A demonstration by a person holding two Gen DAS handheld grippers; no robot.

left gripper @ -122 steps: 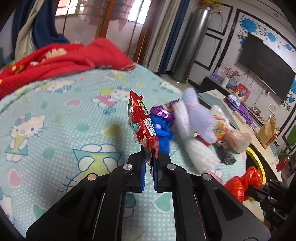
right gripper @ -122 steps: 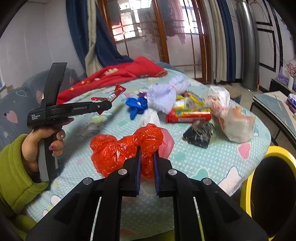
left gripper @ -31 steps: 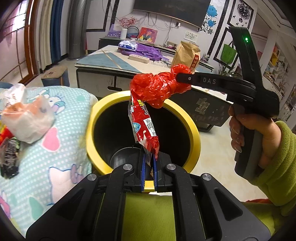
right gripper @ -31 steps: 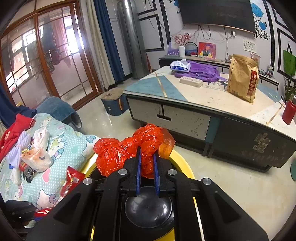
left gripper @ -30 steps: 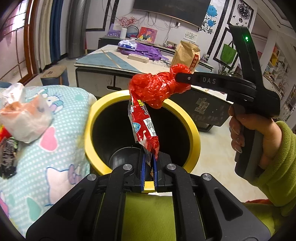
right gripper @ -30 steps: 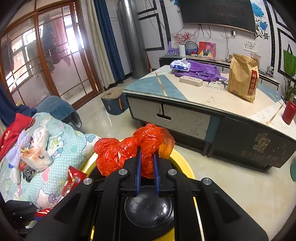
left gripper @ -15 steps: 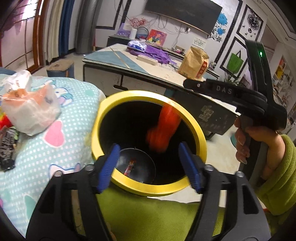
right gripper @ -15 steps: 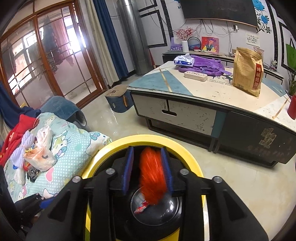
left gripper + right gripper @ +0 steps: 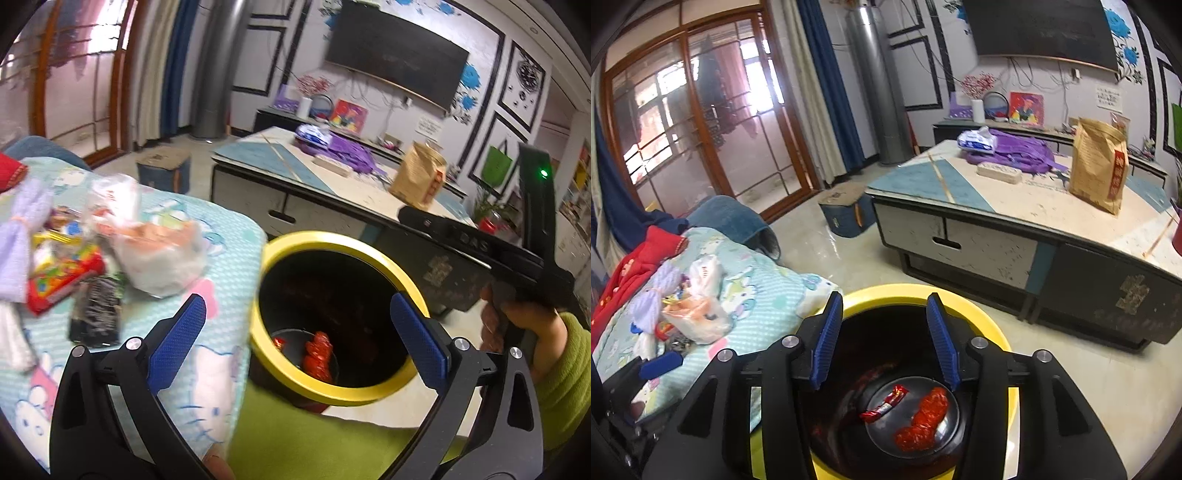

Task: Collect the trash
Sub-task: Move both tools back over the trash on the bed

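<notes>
Left gripper (image 9: 297, 334): its jaws have just been opening and now stand spread wide with nothing between them; a second ago they pinched the red snack wrapper over the bin.
Right gripper (image 9: 884, 339): its jaws have just been opening too, now about half apart and empty; a second ago they clamped the red plastic bag.
Red snack wrapper (image 9: 884, 403): now lying on the dark bottom of the yellow-rimmed bin (image 9: 993, 334).
Red plastic bag (image 9: 922, 421): crumpled on the bin bottom just beside the wrapper.
Bin position: on the floor against the edge of the bed (image 9: 229, 251), under both grippers.
Meaning for the task: two pieces are dropped and count as collected; both grippers are free for the next pick.
Trash left (image 9: 159, 251): a whitish bag, a colourful packet, a black wrapper and a lilac bundle sit clustered on the bed's cartoon-print cover, near the bin side.
Likely next step: swing back to the bed, probably to the whitish bag nearest the bin.
</notes>
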